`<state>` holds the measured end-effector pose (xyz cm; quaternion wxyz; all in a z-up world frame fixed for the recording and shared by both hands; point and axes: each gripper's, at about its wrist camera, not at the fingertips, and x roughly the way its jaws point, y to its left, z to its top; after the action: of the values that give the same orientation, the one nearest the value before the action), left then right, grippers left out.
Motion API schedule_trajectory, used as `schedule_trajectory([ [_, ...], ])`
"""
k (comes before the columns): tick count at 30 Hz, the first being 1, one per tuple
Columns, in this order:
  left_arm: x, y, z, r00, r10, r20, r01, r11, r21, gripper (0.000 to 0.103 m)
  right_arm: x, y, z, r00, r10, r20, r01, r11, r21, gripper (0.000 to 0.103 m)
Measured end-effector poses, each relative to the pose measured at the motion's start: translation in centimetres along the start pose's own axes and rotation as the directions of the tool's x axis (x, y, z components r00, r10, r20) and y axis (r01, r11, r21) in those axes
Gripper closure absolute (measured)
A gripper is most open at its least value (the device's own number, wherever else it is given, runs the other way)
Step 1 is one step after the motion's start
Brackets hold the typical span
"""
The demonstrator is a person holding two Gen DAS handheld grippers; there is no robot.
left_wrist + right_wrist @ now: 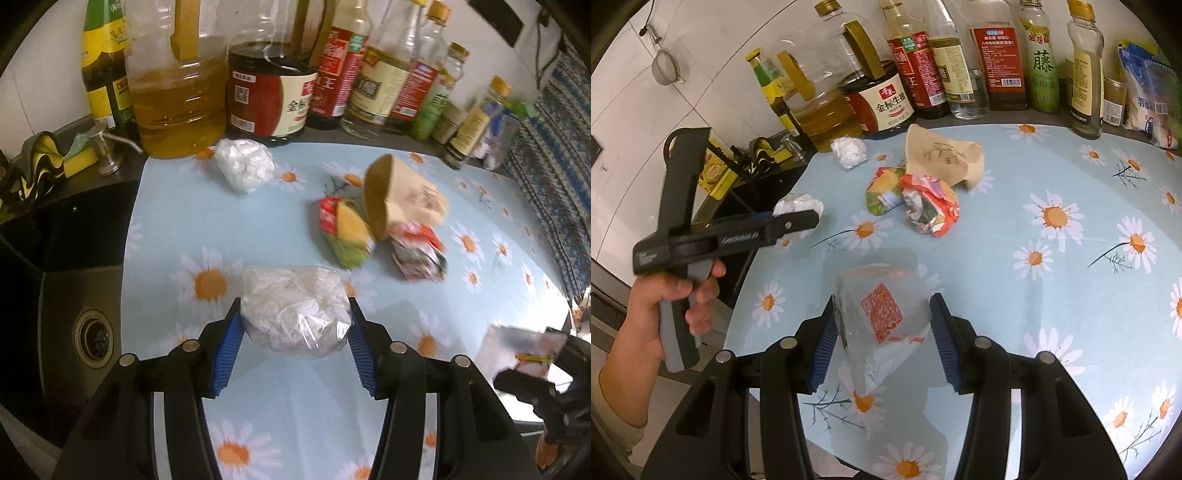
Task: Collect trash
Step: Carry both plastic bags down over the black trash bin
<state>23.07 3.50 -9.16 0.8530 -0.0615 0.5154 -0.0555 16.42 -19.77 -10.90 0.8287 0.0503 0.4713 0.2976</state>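
The left tongs (295, 314) squeeze a clear bag of white paper (295, 306) low over the table (177, 221). The right tongs (882, 314) pinch a silver wrapper (882, 317). More trash, a brown paper bag (942, 158) and crumpled wrappers (929, 206), lies farther back

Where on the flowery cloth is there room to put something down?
The widest bare stretch of the daisy-print tablecloth lies right of the crumpled red-and-white wrapper, below the row of sauce bottles. The middle is crowded: brown paper bag, yellow-green wrapper.
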Motion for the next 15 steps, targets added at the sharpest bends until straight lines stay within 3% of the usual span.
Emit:
schedule_trajectory([
  [15, -5.1, -1.9, -8.5, 0.998, -0.055, -0.002, 0.055, 0.998, 0.013, 0.051, -1.6, 3.6, -4.1, 1.0, -0.005, 0.004, 0.005, 1.0, -0.014, 0.054],
])
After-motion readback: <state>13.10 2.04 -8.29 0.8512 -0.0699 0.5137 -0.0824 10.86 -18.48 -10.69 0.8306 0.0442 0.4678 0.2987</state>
